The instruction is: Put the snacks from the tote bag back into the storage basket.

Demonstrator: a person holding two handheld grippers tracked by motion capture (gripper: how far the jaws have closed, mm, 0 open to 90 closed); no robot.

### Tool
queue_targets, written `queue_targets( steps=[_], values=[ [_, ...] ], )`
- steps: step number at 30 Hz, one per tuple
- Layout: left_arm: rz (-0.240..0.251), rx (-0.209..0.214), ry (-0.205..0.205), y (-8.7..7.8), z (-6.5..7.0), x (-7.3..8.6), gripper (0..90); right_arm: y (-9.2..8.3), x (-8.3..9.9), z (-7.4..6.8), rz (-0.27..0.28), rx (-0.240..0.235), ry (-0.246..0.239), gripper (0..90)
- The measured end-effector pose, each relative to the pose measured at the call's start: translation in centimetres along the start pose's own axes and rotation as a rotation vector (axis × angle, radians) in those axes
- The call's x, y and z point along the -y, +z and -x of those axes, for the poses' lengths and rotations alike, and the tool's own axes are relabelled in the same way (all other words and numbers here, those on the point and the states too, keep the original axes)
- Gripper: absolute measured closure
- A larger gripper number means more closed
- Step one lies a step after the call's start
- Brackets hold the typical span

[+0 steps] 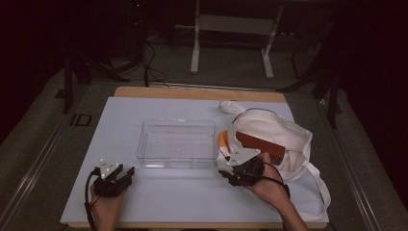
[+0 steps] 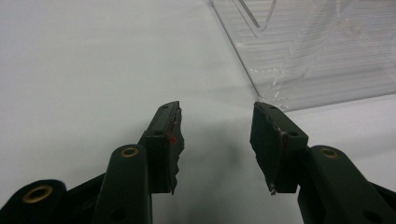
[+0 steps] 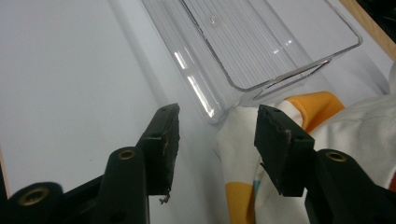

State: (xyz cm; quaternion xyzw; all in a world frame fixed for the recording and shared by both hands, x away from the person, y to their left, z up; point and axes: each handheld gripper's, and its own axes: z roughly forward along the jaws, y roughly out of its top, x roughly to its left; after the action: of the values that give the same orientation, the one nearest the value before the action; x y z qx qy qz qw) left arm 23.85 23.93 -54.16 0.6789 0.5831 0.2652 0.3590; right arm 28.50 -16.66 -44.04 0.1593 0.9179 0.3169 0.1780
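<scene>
A clear plastic bin (image 1: 177,143) sits empty in the middle of the white mat. To its right lies a white cloth bag (image 1: 274,132) with a brown box (image 1: 260,145) sticking out of its mouth and an orange patch (image 1: 223,140) at its near edge. My left gripper (image 1: 126,172) rests open near the mat's front left, its jaws (image 2: 217,135) apart over bare mat, short of the bin's corner (image 2: 261,95). My right gripper (image 1: 225,173) is open beside the bag's near edge, jaws (image 3: 217,133) framing the bin's corner (image 3: 219,114) and the bag's cloth (image 3: 243,154).
The white mat (image 1: 120,120) covers a wooden table (image 1: 192,93). The bag's strap (image 1: 320,185) trails toward the front right edge. Beyond the table stand a white frame (image 1: 231,33) and cables on a dark floor.
</scene>
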Motion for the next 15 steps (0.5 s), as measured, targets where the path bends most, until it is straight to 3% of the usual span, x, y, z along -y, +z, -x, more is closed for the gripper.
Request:
queue_targets(
  steps=[15],
  values=[
    [0.003,0.002,-0.003,0.0,0.0,0.0,53.5,-0.83,0.37,0.96,-0.011,0.011,0.003,49.6]
  ],
)
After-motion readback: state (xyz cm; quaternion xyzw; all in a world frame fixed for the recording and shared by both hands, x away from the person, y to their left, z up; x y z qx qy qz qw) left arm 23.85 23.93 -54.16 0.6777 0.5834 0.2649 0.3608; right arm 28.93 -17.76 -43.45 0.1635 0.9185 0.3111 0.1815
